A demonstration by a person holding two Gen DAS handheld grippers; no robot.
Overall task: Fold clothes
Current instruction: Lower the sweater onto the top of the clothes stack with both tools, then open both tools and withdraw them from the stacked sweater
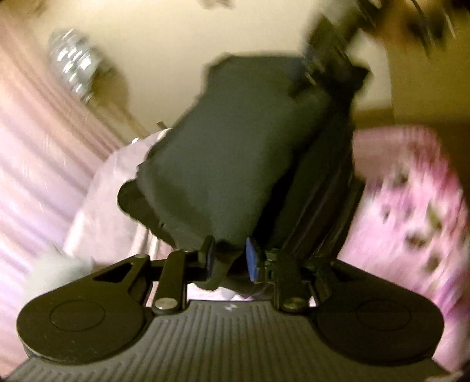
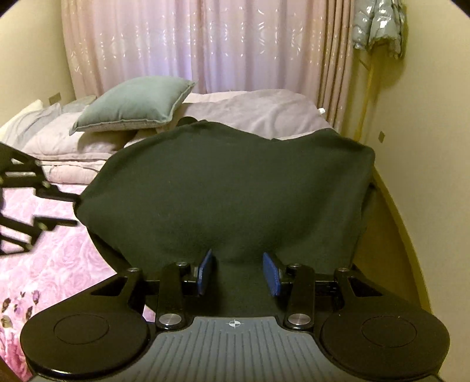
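Dark green knit fabric fills both views: the garment (image 2: 229, 188) hangs lifted above the bed (image 2: 58, 258), spread between the two tools. The left tongs (image 1: 230, 260) are pinched narrow on a bunched edge of it, cloth squeezed between the blue pads (image 1: 252, 261). The right tongs (image 2: 238, 273) stand wide, their pads apart with the fabric lying between and under them, not clamped. In the right wrist view the left tool shows at the far left, its tip meeting the garment's corner.

To fold well from here, my judgement is that the right tongs should close on the near hem before anything moves, so both corners are held level; then the cloth can be drawn taut and laid flat without sagging to one side. A one-sided hold risks a twisted fold.

Below lies a pink floral bedspread, with a grey-green pillow (image 2: 135, 102) and pale quilts by the pink curtain (image 2: 205, 44). A silver jacket (image 2: 379, 23) hangs against the cream wall.
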